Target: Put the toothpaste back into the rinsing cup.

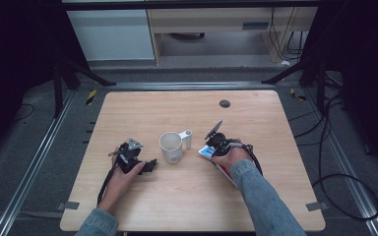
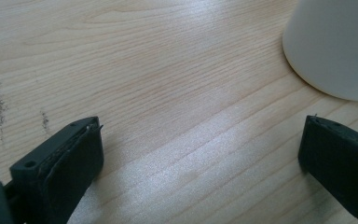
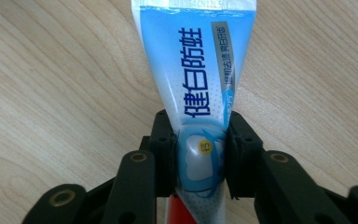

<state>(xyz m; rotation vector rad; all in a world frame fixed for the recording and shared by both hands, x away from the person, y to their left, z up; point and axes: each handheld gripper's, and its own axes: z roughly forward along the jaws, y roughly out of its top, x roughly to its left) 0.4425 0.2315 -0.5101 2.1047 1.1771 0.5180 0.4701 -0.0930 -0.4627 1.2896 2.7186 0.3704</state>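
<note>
The right gripper (image 3: 200,154) has its jaws clamped on a toothpaste tube (image 3: 196,70), pinching it at the blue-and-white body so the flat crimped end points to twelve o'clock in the right gripper view, away from the camera. The tube lies low over the wooden bench (image 1: 187,196); whether it rests on the wood or is lifted just clear is hard to tell from this angle. In the high view the right gripper (image 1: 215,142) sits at about three o'clock from the white mug (image 1: 171,147), with the toothpaste tube (image 1: 207,152) poking out towards the mug but apart from it. The mug stands upright near the bench's middle, its handle pointing to about two o'clock.

The left gripper (image 1: 150,164) rests at about eight o'clock from the mug, jaws spread wide with nothing between them. In the left gripper view the mug (image 2: 335,46) fills the two o'clock corner, near the far jaw but not touching it
</note>
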